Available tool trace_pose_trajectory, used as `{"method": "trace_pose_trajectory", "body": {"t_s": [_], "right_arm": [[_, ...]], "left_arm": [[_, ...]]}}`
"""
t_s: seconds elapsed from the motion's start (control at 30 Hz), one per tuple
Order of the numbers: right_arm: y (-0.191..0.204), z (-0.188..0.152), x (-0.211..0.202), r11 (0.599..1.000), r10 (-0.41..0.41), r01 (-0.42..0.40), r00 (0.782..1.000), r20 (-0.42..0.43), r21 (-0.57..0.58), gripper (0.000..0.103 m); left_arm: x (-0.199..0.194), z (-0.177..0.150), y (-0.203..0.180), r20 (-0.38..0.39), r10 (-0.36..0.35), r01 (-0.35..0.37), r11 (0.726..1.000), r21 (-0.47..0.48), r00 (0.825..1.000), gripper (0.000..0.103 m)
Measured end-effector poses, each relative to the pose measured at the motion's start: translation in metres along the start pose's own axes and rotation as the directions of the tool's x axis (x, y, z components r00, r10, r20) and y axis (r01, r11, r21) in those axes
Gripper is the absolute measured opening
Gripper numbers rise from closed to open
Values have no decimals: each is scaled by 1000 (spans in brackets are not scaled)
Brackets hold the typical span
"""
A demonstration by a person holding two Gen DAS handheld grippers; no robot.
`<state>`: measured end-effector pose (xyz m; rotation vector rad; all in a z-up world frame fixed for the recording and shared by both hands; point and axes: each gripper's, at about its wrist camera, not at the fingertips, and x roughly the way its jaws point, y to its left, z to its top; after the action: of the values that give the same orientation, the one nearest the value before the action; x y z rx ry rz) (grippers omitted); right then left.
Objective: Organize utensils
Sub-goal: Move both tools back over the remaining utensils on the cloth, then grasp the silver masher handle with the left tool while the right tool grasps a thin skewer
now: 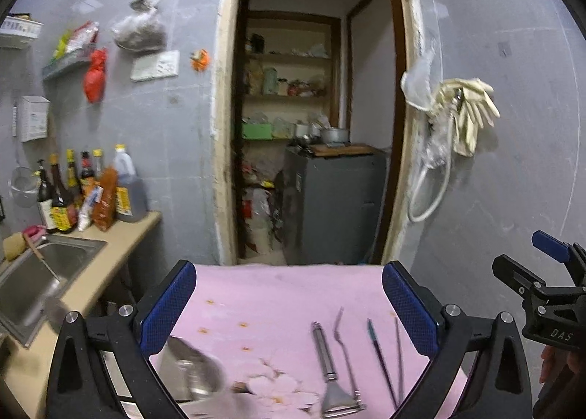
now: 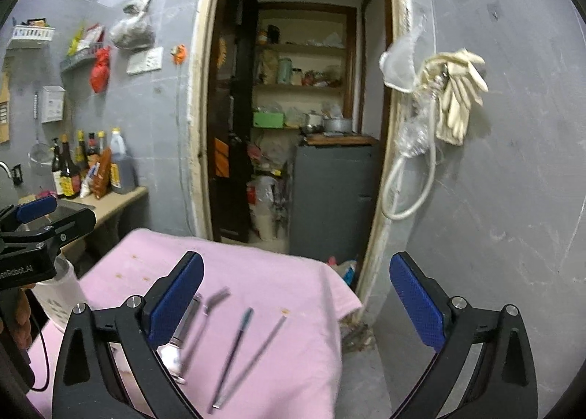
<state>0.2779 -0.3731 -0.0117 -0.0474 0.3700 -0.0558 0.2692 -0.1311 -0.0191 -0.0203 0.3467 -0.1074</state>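
Utensils lie side by side on a pink cloth-covered table (image 1: 274,294): a steel peeler (image 1: 327,364), a fork (image 1: 346,353), and a pair of chopsticks (image 1: 388,360). My left gripper (image 1: 289,309) is open and empty above the cloth, left of the utensils. A steel container (image 1: 194,371) sits at the cloth's near left. In the right wrist view the peeler (image 2: 183,327), fork (image 2: 208,312) and chopsticks (image 2: 241,349) lie between my open, empty right gripper's (image 2: 296,301) fingers, low and left.
A counter with a steel sink (image 1: 40,272) and sauce bottles (image 1: 84,192) stands at left. A doorway (image 1: 311,126) to a pantry is straight ahead. Gloves (image 1: 465,115) and a hose hang on the right wall. A white cup (image 2: 58,294) stands on the table's left.
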Motion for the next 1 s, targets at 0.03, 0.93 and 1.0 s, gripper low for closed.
{"method": "trace_pose_trajectory", "body": {"t_s": [0.03,0.93,1.0], "right_arm": [[-5,-3,4,1000,-3,3,1000,-8,2,100],[-3,-107,150,984,158,-118,922,-352,132,67],[8,-113,159,983,166,-124,907,-386,131,58]], "left_arm": [[5,-2,-5,-11,-4,4,1000,2,1000,102],[156,-83,-41,-383,35,-20,999,44,923,91],[165,-89,-38,-414,36,-17,999,51,909,84]]}}
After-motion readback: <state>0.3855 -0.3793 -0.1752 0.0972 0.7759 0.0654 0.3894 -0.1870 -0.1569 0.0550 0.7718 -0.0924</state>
